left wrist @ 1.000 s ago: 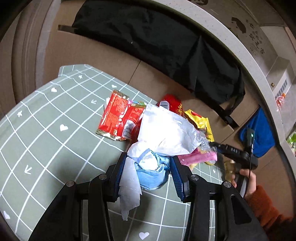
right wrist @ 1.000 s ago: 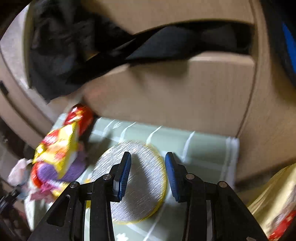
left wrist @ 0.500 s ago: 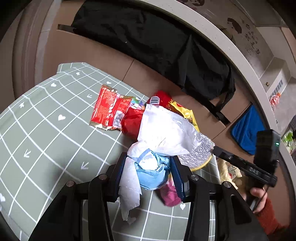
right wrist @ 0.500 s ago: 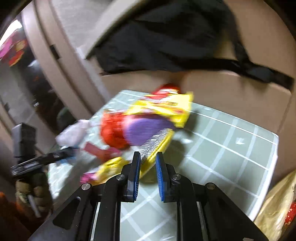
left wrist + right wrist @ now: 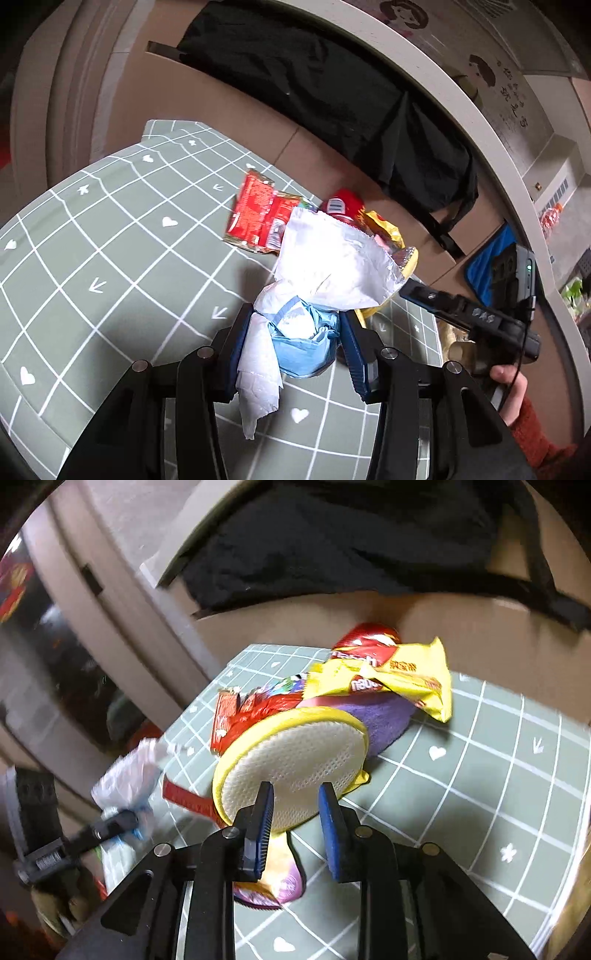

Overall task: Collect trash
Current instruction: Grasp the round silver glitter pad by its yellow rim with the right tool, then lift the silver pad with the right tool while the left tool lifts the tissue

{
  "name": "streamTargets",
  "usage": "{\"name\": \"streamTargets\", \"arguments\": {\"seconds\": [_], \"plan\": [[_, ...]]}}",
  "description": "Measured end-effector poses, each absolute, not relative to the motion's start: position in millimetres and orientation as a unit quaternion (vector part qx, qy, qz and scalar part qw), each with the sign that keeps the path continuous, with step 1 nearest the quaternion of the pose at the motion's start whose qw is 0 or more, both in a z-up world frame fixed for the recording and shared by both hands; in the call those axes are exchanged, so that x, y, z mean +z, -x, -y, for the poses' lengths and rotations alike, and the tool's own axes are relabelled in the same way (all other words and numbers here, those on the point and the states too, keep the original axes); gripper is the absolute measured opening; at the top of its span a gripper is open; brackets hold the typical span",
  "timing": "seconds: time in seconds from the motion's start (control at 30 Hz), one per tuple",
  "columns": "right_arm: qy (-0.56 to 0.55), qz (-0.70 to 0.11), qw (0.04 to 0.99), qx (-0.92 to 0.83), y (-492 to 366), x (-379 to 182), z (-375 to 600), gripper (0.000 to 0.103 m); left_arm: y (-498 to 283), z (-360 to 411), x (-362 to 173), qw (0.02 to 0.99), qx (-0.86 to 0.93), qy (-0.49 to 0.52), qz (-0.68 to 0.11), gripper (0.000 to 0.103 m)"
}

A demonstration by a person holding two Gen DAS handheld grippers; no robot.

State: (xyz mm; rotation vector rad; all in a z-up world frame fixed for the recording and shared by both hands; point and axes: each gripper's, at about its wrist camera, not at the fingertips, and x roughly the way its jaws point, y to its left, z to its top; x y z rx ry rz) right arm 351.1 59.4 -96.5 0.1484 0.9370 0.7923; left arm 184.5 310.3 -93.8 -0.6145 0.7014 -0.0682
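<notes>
Green grid-patterned tablecloth (image 5: 110,258) with white hearts, black garment (image 5: 332,96) draped over cardboard box (image 5: 177,92), blue cloth (image 5: 480,266)

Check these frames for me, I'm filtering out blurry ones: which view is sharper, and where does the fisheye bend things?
Left wrist view: sharp; the tablecloth grid bows outward and the white paper is crisp. Right wrist view: motion-smeared along the left edge, where the left gripper blurs, while the round pad stays fairly clear.

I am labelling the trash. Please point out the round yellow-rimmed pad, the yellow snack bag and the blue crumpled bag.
round yellow-rimmed pad (image 5: 295,764): right wrist view, white mesh face.
yellow snack bag (image 5: 388,679): right wrist view, printed front.
blue crumpled bag (image 5: 306,347): left wrist view, lower bulge.
</notes>
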Motion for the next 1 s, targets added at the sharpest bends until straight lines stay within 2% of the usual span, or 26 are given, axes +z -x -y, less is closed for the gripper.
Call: {"name": "streamTargets", "arguments": {"seconds": [0.07, 0.3, 0.4, 0.7, 0.73, 0.77, 0.87, 1.0], "plan": [[-0.093, -0.434, 0.816, 0.369, -347, -94, -54, 0.033, -185, -314, -97, 0.891, -0.033, 0.301, -0.339, 0.047], [-0.115, -0.414, 0.825, 0.368, -326, -81, -44, 0.040, -190, -317, -103, 0.887, -0.040, 0.308, -0.341, 0.047], [-0.122, -0.413, 0.821, 0.375, -322, -79, -50, 0.046, -190, -316, -103, 0.887, -0.042, 0.309, -0.340, 0.047], [-0.080, -0.444, 0.841, 0.300, -332, -101, -53, 0.046, -187, -317, -103, 0.887, -0.035, 0.308, -0.342, 0.047], [-0.079, -0.443, 0.842, 0.299, -333, -102, -50, 0.040, -188, -316, -102, 0.888, -0.035, 0.305, -0.342, 0.047], [-0.080, -0.440, 0.841, 0.305, -333, -103, -47, 0.028, -188, -314, -100, 0.889, -0.034, 0.302, -0.342, 0.047], [-0.059, -0.415, 0.854, 0.309, -326, -92, -40, 0.014, -190, -305, -88, 0.899, -0.034, 0.285, -0.331, 0.047], [-0.031, -0.372, 0.871, 0.318, -311, -66, -26, 0.014, -194, -286, -60, 0.918, -0.043, 0.249, -0.306, 0.047]]}}
